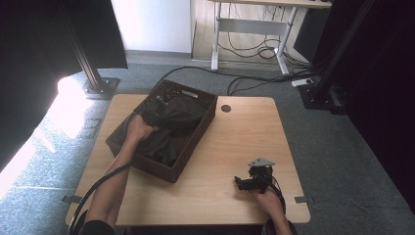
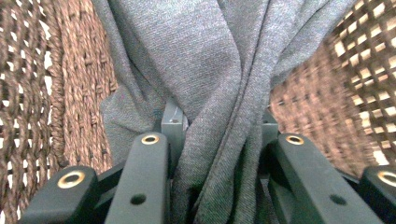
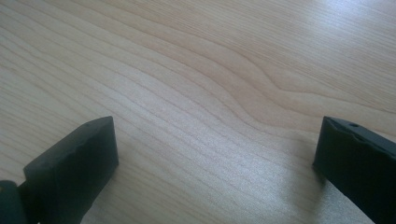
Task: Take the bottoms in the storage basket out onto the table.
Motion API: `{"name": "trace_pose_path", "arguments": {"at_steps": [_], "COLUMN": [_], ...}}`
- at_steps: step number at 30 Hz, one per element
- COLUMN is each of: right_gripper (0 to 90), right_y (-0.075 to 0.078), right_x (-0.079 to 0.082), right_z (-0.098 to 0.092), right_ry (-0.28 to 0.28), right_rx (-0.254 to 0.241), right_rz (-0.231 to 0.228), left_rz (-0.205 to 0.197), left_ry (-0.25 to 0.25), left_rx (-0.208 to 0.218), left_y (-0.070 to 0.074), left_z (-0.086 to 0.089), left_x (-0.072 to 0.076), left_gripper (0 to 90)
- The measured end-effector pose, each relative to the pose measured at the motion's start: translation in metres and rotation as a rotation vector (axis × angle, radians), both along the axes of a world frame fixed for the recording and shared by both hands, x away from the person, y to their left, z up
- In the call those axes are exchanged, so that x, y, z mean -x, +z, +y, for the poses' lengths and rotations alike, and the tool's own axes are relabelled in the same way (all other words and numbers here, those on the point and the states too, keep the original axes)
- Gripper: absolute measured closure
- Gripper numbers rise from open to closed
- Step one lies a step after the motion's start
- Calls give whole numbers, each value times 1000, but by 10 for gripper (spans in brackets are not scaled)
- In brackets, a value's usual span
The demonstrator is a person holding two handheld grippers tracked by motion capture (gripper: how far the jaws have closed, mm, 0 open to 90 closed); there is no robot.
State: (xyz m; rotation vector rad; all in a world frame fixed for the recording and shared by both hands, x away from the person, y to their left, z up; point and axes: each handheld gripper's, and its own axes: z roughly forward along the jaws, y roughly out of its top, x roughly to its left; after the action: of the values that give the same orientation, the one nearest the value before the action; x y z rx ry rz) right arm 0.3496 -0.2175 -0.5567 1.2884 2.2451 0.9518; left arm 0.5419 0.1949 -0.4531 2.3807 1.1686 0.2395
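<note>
A dark grey cloth (image 1: 178, 117) lies heaped in a brown wicker basket (image 1: 161, 171) on the left half of the wooden table (image 1: 235, 137). My left gripper (image 1: 152, 111) reaches into the basket from its near-left side. In the left gripper view its jaws are pressed onto a bunched fold of the grey cloth (image 2: 210, 70), with the woven basket wall (image 2: 79, 70) close on both sides. My right gripper (image 1: 243, 182) rests low over the table near the front right, jaws pointing left. In the right gripper view it (image 3: 215, 149) stands open over bare wood with nothing between its fingers.
A round cable hole (image 1: 225, 108) sits in the table just right of the basket. Beyond the table stand a desk frame (image 1: 254, 29) with cables on the carpet, and black posts (image 1: 90, 68) at the back left and right.
</note>
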Motion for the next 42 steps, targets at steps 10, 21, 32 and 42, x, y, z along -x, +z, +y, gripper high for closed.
{"name": "trace_pose_path", "arguments": {"at_steps": [10, 21, 32, 42], "right_gripper": [0, 0, 0, 0], "right_y": [0, 0, 0, 0], "right_x": [0, 0, 0, 0], "right_z": [0, 0, 0, 0], "right_ry": [0, -1, 0, -1], "right_rx": [0, -2, -2, -4], "right_rz": [0, 0, -1, -1], "left_rz": [-93, -161, -211, -234], "left_ry": [-25, -35, -53, -49], "left_rx": [58, 98, 99, 99], "left_y": [29, 66, 105, 138], "left_z": [5, 8, 6, 8], "left_x": [14, 27, 37, 40], "left_gripper": [670, 669, 669, 669]}}
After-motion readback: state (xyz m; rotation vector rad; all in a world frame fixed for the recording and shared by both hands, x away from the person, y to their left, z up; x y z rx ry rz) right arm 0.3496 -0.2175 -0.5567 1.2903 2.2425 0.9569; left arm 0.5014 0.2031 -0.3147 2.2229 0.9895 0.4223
